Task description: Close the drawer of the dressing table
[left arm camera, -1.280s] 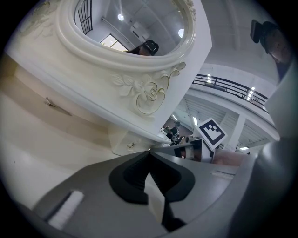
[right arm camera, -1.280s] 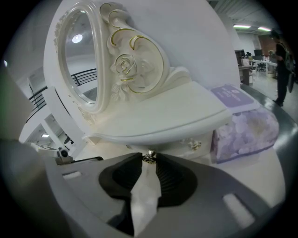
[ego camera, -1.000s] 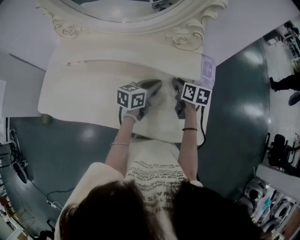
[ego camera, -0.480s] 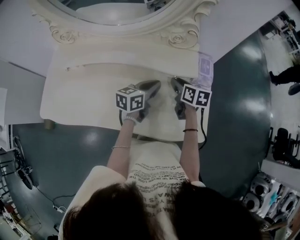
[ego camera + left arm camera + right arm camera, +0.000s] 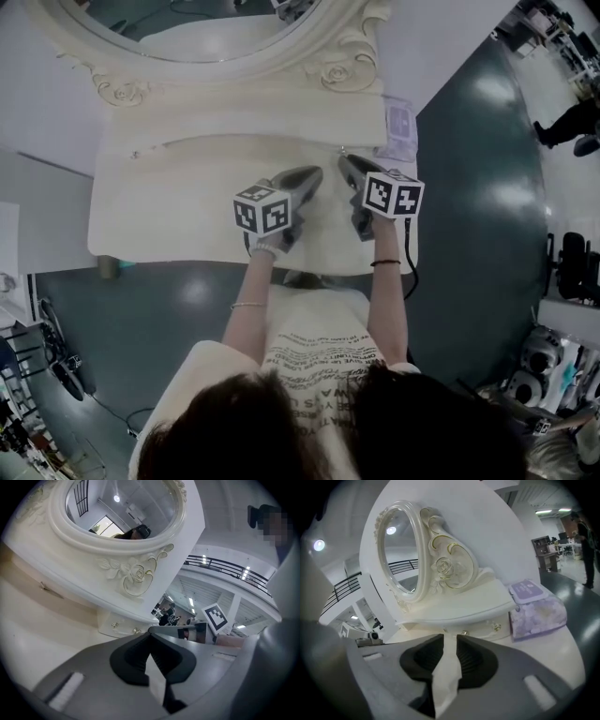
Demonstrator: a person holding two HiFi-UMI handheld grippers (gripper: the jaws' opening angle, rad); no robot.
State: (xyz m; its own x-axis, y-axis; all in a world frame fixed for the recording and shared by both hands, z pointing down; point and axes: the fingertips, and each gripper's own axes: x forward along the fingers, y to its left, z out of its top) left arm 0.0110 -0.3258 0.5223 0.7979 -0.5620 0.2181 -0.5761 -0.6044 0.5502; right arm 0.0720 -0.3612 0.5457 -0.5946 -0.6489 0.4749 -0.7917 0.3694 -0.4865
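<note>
The drawer (image 5: 480,629) under the shelf (image 5: 464,604) looks pushed home, so I hold clear of it, left gripper (image 5: 149,634) closed and empty. The right gripper (image 5: 450,638) has just been closing, yet its jaws stand apart, nothing between.

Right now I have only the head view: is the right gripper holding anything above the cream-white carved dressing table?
Observer: No. The right gripper has its jaws slightly apart, having just closed a little. Only the bare top of the dressing table shows between them.
Operator: And the left one?
Observer: The left gripper has its jaws together, with nothing between them.
Operator: Is the small drawer shut?
Observer: The right gripper view shows the white drawer front under the mirror shelf, with small round gold knobs. It looks flush as far as I can tell, and neither gripper touches it.
</note>
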